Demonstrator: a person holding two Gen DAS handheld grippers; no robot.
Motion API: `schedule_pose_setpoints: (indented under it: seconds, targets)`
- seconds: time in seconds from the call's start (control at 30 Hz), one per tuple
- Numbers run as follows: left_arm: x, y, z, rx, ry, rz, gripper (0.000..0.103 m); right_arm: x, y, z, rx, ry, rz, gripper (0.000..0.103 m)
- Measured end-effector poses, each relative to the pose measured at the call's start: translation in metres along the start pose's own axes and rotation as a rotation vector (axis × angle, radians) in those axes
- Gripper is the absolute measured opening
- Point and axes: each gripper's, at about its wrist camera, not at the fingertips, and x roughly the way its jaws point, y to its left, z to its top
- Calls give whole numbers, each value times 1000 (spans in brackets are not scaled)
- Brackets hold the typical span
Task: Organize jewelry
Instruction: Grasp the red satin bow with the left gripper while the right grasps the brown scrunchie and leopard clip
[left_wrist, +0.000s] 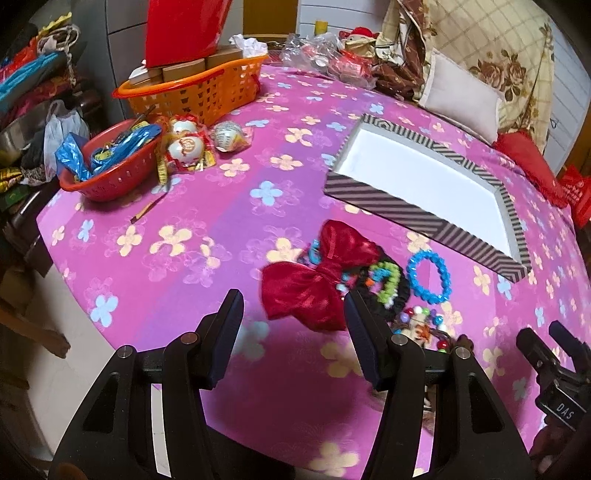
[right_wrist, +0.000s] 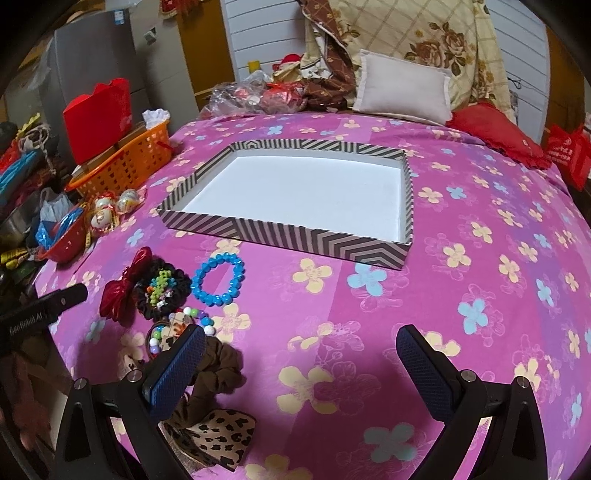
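Observation:
A pile of accessories lies on the pink flowered cloth: a red satin bow (left_wrist: 314, 284) (right_wrist: 123, 284), a black scrunchie with coloured beads (left_wrist: 384, 284) (right_wrist: 160, 288), a blue bead bracelet (left_wrist: 430, 275) (right_wrist: 218, 275), a multicoloured bead bracelet (left_wrist: 421, 325) (right_wrist: 184, 325), a brown scrunchie (right_wrist: 218, 369) and a leopard-print bow (right_wrist: 218, 435). An empty striped box (left_wrist: 421, 206) (right_wrist: 321, 236) with a white floor lies beyond them. My left gripper (left_wrist: 293, 310) is open and empty just short of the red bow. My right gripper (right_wrist: 301, 350) is open and empty, its left finger over the brown scrunchie.
An orange basket (left_wrist: 207, 88) (right_wrist: 129, 162), a red bowl of blue wrappers (left_wrist: 110, 162) (right_wrist: 66, 236) and round ornaments (left_wrist: 184, 144) sit at the far left. Pillows (right_wrist: 402, 86) and a red cushion (right_wrist: 495, 136) lie at the back. The bed edge drops off at left.

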Motion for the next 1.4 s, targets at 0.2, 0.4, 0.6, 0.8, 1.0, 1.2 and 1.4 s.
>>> schedule_pose_setpoints:
  seconds: [0.2, 0.4, 0.6, 0.8, 1.0, 1.2, 1.4]
  targets:
    - [10, 20, 2, -31, 45, -57, 60, 5, 5, -4, -22, 19, 44, 102]
    - [23, 6, 2, 30, 64, -85, 60, 5, 15, -14, -104, 50, 132, 102]
    - [41, -2, 6, 62, 83, -85, 60, 1, 32, -30, -185, 81, 273, 84]
    - [55, -6, 8, 64, 103, -79, 60, 14, 58, -48, -264, 130, 310, 76]
    - [64, -13, 6, 87, 105, -68, 60, 29, 75, -54, -342, 126, 261, 75]
    - [70, -7, 5, 64, 111, -128, 30, 30, 72, -59, -339, 99, 280, 36]
    - [60, -2, 5, 60, 85, -143, 11, 27, 67, -56, -297, 96, 297, 25]
